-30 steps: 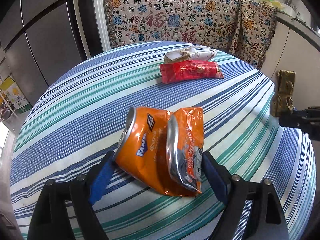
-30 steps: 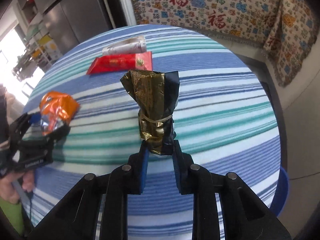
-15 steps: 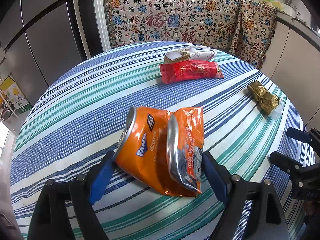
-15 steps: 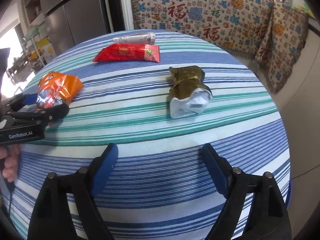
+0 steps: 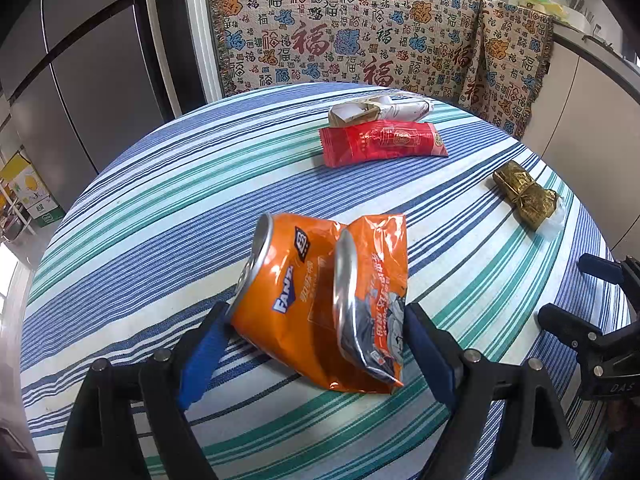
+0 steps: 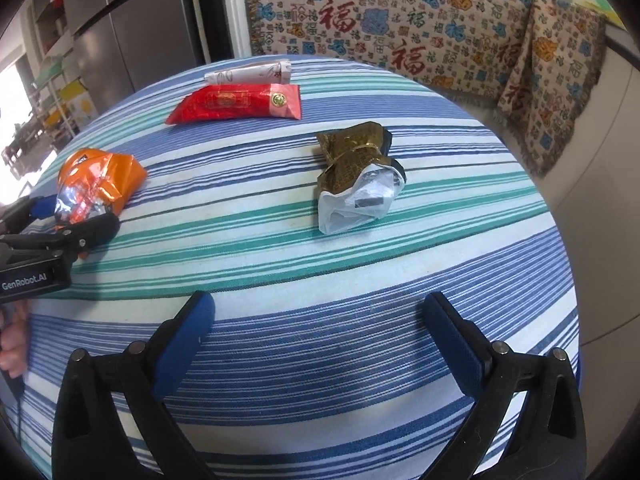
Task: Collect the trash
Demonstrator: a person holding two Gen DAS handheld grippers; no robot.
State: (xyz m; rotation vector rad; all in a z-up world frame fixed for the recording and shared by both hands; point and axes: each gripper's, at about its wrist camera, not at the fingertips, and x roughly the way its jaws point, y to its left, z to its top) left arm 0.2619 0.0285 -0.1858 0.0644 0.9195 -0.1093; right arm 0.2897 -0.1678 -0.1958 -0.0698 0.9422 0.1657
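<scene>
Both views downward, sharing table (image 5: 160, 208)

You can read "FANTA" on the crushed orange can (image 5: 304, 300) between your left fingers (image 5: 202, 354), "GenRobot.AI" on the left gripper (image 6: 30, 276), and "福" across the patterned cloth (image 5: 360, 36) beyond.

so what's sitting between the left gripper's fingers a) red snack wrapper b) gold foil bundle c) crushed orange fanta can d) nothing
c: the left wrist view shows the crushed orange can wedged between the blue pads of the left gripper, while the red wrapper and gold foil bundle lie farther off on the striped tablecloth.
</scene>
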